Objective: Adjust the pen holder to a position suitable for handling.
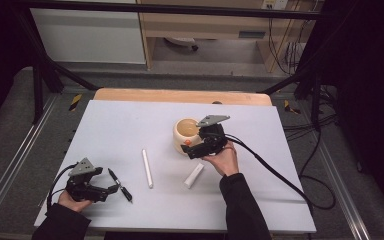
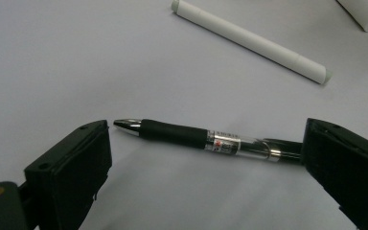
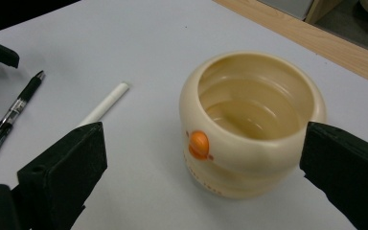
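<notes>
- My left claw sits low at the near left of the worktop, jaws spread wide and holding nothing.
- The black pen lies flat on the worktop right in front of it. In the left gripper view the pen runs across the gap from one jaw toward the other, tip near the left jaw and tail reaching the right jaw.
- That is the relation that matters: the pen's long axis lies nearly along the line between the jaws, not across it. I judge that closing as I stand would press on the pen's ends, so the claw wants a turn before it bites on the barrel.
- From the high view the pen points away and left with its tail toward me; the left claw is by far the nearer one.
- My right claw is also spread and empty, held up at the cream cup in the middle of the worktop. In the right gripper view the cup stands upright and empty, with an orange knob on its wall, its right side close to the right jaw and a clear gap to the left jaw.
- A long white stick lies between pen and cup, well apart from both; a shorter white cylinder lies just beside my right hand.
- Nothing stands between the left claw and the pen, and the way from pen to cup crosses only the white stick.
</notes>
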A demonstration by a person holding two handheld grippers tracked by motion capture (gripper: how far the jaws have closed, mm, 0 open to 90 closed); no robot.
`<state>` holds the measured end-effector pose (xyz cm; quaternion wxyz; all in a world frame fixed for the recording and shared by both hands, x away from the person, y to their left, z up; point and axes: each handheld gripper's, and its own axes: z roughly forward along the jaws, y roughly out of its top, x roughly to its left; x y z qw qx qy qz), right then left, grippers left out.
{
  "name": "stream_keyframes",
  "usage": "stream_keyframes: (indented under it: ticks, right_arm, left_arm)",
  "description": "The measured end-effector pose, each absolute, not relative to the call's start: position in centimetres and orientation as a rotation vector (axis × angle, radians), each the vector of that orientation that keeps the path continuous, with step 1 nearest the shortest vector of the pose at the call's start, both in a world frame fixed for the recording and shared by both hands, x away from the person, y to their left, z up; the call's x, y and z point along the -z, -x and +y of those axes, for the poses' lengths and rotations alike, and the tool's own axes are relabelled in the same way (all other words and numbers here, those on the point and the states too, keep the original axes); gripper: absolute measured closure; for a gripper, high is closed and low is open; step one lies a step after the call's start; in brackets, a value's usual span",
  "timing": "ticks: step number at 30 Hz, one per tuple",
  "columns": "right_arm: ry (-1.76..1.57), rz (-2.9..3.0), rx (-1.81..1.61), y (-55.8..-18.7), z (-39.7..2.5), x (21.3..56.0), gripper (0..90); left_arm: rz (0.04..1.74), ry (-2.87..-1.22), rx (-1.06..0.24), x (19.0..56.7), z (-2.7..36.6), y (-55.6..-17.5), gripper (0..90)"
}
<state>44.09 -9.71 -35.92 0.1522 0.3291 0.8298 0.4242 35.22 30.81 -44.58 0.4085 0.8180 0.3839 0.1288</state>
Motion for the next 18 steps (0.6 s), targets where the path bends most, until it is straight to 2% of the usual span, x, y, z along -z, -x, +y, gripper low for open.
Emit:
stream_keyframes:
  ticks: [18]
  right_arm:
    - [-1.033, 2.352, -1.251, -39.8, -18.0, 40.4, 0.5]
  left_arm:
    - [0.981, -2.076, -0.33, 44.3, 29.9, -35.1, 3.0]
